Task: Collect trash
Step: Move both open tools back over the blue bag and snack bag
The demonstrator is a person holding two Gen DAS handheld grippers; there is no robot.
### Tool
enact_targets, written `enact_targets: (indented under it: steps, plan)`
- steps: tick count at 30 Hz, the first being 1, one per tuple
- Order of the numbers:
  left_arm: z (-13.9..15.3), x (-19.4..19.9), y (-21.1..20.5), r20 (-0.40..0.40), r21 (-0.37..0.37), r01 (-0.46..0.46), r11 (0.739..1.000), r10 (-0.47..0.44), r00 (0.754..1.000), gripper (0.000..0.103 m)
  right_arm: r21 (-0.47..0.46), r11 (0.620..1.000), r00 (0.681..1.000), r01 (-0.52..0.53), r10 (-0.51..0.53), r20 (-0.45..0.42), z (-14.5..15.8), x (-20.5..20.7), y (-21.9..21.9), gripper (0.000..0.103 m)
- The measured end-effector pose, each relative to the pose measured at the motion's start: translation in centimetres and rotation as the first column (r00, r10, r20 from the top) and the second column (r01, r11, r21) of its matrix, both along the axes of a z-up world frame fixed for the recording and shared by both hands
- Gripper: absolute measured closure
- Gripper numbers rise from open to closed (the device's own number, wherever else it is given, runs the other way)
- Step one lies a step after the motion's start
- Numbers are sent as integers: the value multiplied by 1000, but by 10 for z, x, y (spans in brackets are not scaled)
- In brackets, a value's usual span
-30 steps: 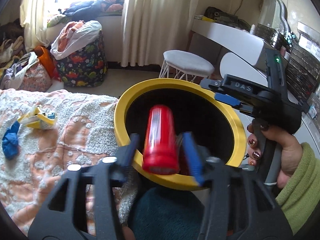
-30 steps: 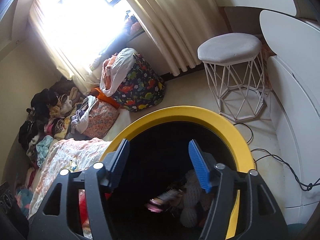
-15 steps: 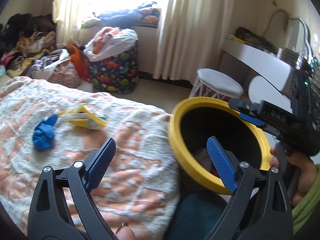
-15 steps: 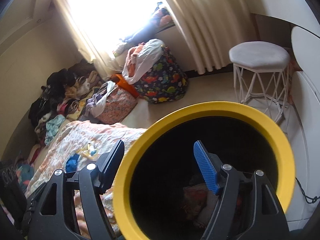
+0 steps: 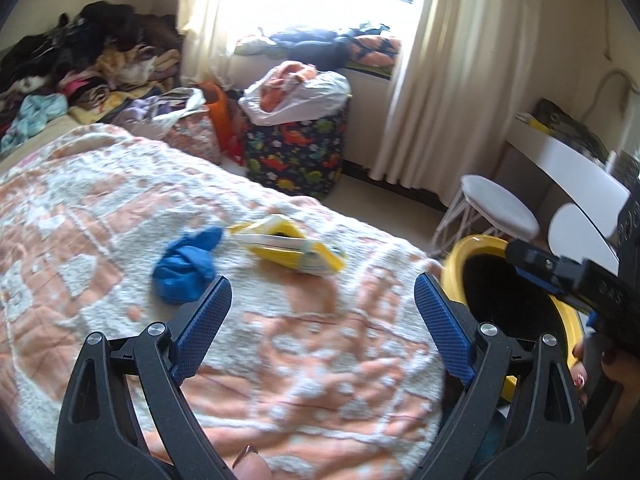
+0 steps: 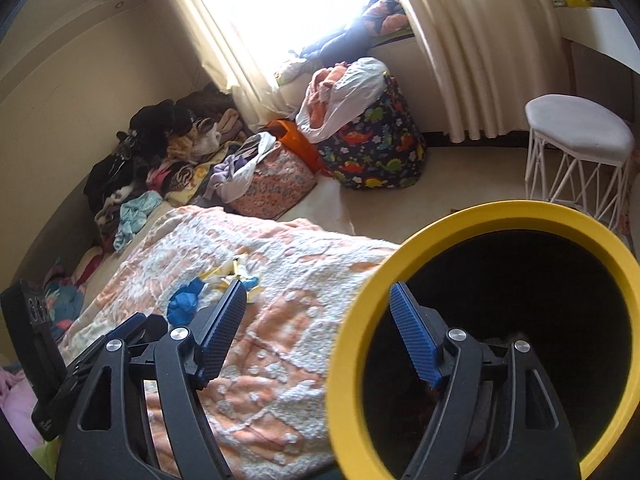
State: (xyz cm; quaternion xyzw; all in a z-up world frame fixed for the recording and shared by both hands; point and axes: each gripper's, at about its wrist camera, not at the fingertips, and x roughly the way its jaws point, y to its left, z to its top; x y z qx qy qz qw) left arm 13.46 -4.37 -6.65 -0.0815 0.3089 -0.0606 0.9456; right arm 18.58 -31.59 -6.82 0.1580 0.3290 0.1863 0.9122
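Hovering over the bed point(image 5: 280, 360), the left hand-held gripper point(image 5: 322, 322) has its 2 blue-padded jaws spread wide with nothing between them; only the peach-and-white blanket shows in the gap. Its jaws opened within the last second and now stand apart. Above that gap, in the middle of the left wrist view, lie 2 pieces of trash on the blanket: a crumpled blue scrap point(image 5: 186, 266) to the left and a yellow-and-white wrapper point(image 5: 290, 246) just to its right, the 2 nearly touching.

At the right edge of that view sits the yellow-rimmed bin point(image 5: 454, 264) with a dark inside, beside the bed's edge. The right hand-held gripper point(image 6: 316, 322) appears there above the bin, held by a hand point(image 5: 596, 376) with painted nails.

In the right wrist view, the right hand-held gripper's jaws have just been opening and stand apart; the bin's yellow rim point(image 6: 348, 352) runs between them without either pad pressing on it. The bin fills the lower right of this frame. The blue scrap point(image 6: 186, 300) and the yellow wrapper point(image 6: 230, 274) lie on the blanket left of centre, just above the left jaw's tip.

A dinosaur-print laundry bag point(image 6: 372, 152) and a white stool point(image 6: 580, 128) stand on the floor in the upper part of the frame.
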Motion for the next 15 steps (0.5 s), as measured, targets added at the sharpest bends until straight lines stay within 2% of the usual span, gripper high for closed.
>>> enact_targets:
  steps: [7, 15]
  plan:
    - [-6, 8, 41, -5, -19, -110, 994, 110, 994, 19, -13, 997, 997, -73, 72, -26, -3, 11, 37, 31]
    - [-22, 17, 84, -48, -70, -219, 973, 216, 975, 19, -37, 988, 987, -151, 149, -61, -11, 28, 80, 31]
